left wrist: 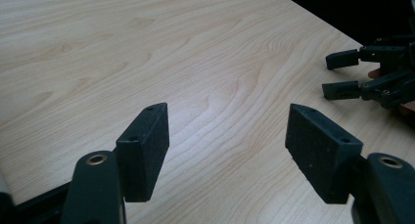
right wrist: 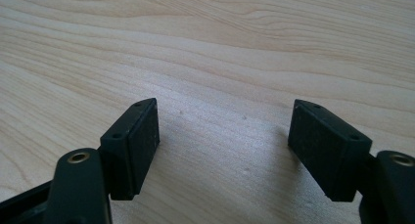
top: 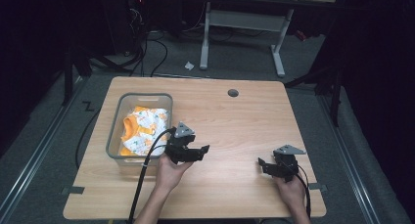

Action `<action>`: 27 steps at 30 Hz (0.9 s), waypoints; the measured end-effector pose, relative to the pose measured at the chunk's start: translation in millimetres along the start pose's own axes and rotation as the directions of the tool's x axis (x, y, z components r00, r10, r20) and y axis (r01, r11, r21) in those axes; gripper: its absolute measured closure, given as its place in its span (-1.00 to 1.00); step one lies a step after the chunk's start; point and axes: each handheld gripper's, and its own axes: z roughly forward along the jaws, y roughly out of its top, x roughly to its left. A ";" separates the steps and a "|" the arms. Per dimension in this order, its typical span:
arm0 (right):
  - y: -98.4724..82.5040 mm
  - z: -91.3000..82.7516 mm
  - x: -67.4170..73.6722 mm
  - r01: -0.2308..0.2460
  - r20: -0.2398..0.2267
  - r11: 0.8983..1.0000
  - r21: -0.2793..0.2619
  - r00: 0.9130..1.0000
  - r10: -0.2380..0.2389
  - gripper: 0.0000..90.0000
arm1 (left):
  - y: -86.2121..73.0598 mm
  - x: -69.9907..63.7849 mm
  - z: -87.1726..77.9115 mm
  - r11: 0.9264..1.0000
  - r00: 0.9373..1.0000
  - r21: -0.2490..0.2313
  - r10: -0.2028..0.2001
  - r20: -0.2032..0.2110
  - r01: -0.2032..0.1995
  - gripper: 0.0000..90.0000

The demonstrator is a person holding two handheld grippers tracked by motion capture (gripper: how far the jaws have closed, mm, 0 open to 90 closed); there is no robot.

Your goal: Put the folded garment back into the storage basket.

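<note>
The soft, light cloth point(top: 143, 127) is lying in the bin point(top: 116, 131) behind both empty, wide-apart jaws, waiting for a pinch on its top fold.

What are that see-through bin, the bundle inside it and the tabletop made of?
The bin looks like clear, slightly frosted plastic: the contents show through its walls. The bundle seems to be soft printed cloth, white and orange, judging by its crumpled folds. The tabletop has a pale wood grain with a matte sheen; whether it is solid wood or laminate cannot be told.
</note>
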 end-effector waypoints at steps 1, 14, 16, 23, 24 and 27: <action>0.0 0.0 0.0 -0.001 0.001 1.000 0.000 1.000 0.001 -0.39 | -0.8 -0.5 1.4 1.000 1.000 0.001 -0.003 0.001 0.003 -0.26; 0.0 -0.1 0.0 0.000 0.000 1.000 0.000 1.000 0.000 -0.39 | -10.9 -1.9 12.1 0.999 0.999 0.022 -0.028 0.029 0.027 -0.26; 0.0 -0.1 0.0 0.000 0.000 1.000 0.000 1.000 0.000 -0.39 | -11.6 -2.5 12.8 0.999 1.000 0.024 -0.022 0.018 0.022 -0.25; -0.1 -0.1 -0.1 0.002 0.000 1.000 0.001 1.000 -0.002 -0.39 | -17.0 -4.4 20.6 0.999 1.000 0.049 -0.012 0.003 0.012 -0.25; -0.1 -0.1 0.0 0.001 0.000 1.000 0.001 1.000 -0.001 -0.39 | -18.9 -4.6 21.8 0.999 1.000 0.053 -0.009 -0.003 0.010 -0.25; -0.1 -0.1 -0.1 0.001 0.000 1.000 0.001 1.000 -0.001 -0.39 | -23.1 -5.5 22.5 0.999 1.000 0.032 -0.002 -0.025 0.003 -0.22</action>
